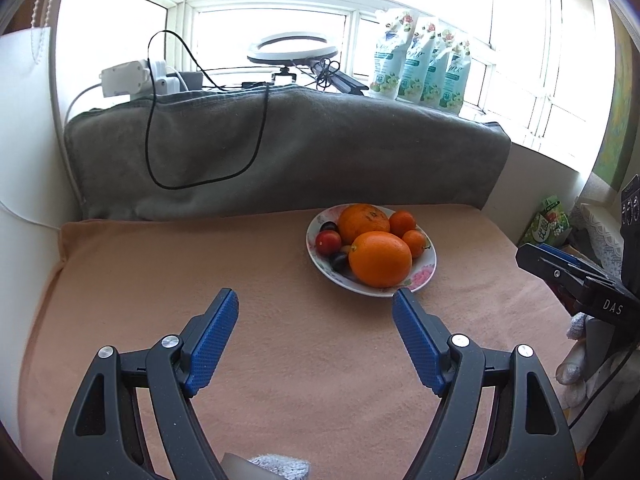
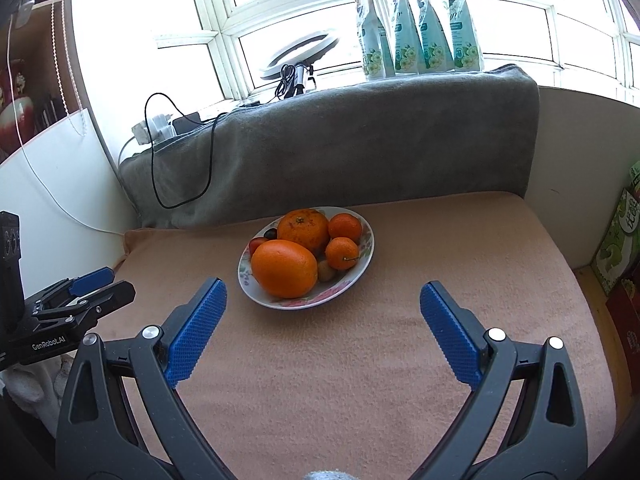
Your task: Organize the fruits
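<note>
A flowered white plate point(image 1: 427, 270) sits on the peach cloth and also shows in the right wrist view point(image 2: 368, 254). It holds two large oranges point(image 1: 380, 259) point(image 2: 284, 268), two small tangerines point(image 1: 403, 223) point(image 2: 342, 253), a red tomato point(image 1: 328, 242), dark grapes point(image 1: 339, 261) and a kiwi point(image 2: 326, 271). My left gripper point(image 1: 316, 304) is open and empty, short of the plate. My right gripper point(image 2: 323, 294) is open and empty, its jaws just in front of the plate. Each gripper shows at the edge of the other's view point(image 1: 576, 276) point(image 2: 80, 292).
A grey towel-covered backrest point(image 1: 288, 148) rises behind the peach cloth point(image 1: 200, 288), with a black cable point(image 1: 208, 176) hanging on it. A ring light point(image 1: 292, 50), power strip point(image 1: 128, 76) and refill pouches point(image 1: 420, 64) stand on the windowsill. Boxes point(image 2: 616, 248) sit at the right.
</note>
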